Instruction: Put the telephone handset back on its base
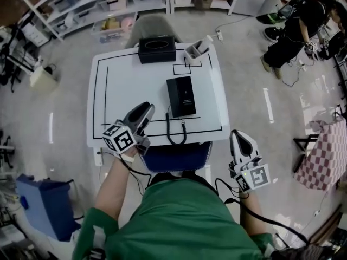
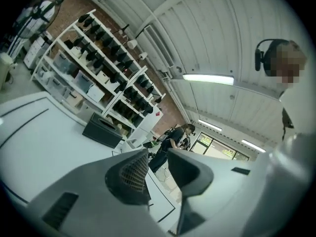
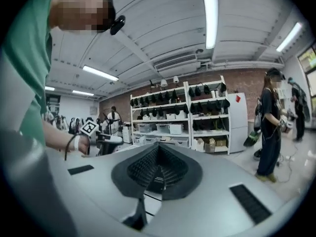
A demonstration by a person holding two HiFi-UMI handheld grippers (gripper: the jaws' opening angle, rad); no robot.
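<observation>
Right gripper (image 1: 237,136) closed beside table (image 1: 130,83); left gripper (image 1: 145,109) parted, over edge.

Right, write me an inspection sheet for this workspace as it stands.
Surface: white table with black line markings, mostly bare.
Job's things: black telephone near the table's middle; whether its handset sits on the base cannot be told.
Clutter: black box at the far edge, small grey holder beside it.
Grippers: left gripper over the table's near edge, jaws apart, empty; right gripper off the table's right side, jaws together, empty.
Cables: telephone cord loops toward the near edge; gripper leads run along the arms.
Surroundings: shelving, a standing person, checked cloth.
</observation>
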